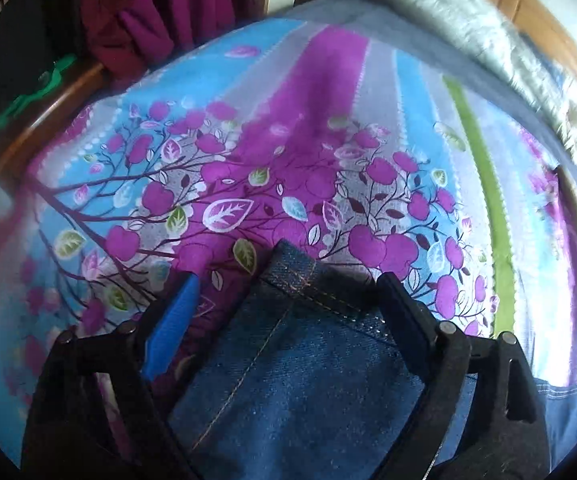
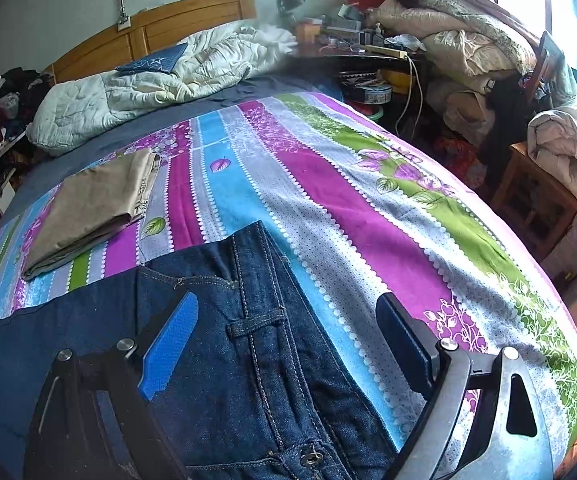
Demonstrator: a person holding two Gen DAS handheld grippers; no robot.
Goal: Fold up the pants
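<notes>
Dark blue jeans lie flat on a floral striped bedspread (image 1: 308,80). In the left wrist view a stitched leg hem of the jeans (image 1: 288,360) reaches up between the fingers of my left gripper (image 1: 288,280), which is open and hovers over the cloth without pinching it. In the right wrist view the waist end of the jeans (image 2: 248,360), with belt loop and metal button (image 2: 312,458), lies under my right gripper (image 2: 288,300). That gripper is open too, its blue pad (image 2: 168,344) spread wide from the other finger.
A folded tan garment (image 2: 88,208) rests on the bedspread (image 2: 368,208) at far left. A crumpled white quilt (image 2: 148,80) lies by the wooden headboard (image 2: 192,20). Beyond the right edge stand a cluttered desk (image 2: 368,52), piled bedding and a wooden stool (image 2: 536,200). Clothes hang past the bed's far edge (image 1: 148,20).
</notes>
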